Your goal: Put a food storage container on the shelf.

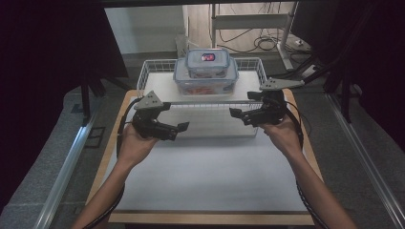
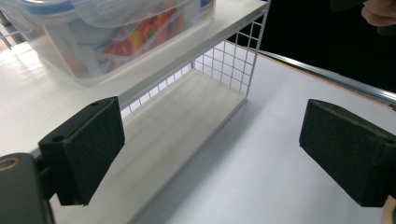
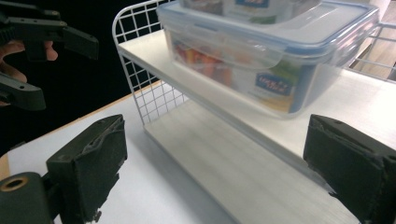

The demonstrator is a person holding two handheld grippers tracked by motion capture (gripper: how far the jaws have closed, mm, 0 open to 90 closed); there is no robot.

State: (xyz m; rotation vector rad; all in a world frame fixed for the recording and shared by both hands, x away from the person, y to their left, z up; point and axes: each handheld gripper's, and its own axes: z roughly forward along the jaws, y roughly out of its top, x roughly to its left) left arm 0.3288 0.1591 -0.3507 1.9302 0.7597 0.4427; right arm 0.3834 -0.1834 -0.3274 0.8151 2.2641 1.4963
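From above, the left gripper (image 1: pixel 183 127) and right gripper (image 1: pixel 235 113) hung just in front of the wire shelf (image 1: pixel 153 64) at the table's (image 1: pixel 205 181) far edge, jaws wide and empty, angled toward each other as if to take the stacked boxes from both sides. The left gripper view had the big box (image 2: pixel 84 56) on the shelf's top board, near its front edge. The right gripper view had that box under the small box (image 3: pixel 243 7), between its spread pads (image 3: pixel 93 158).

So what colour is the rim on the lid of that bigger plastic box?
Blue: the big box's lid has a blue rim, clearest in the right gripper view.
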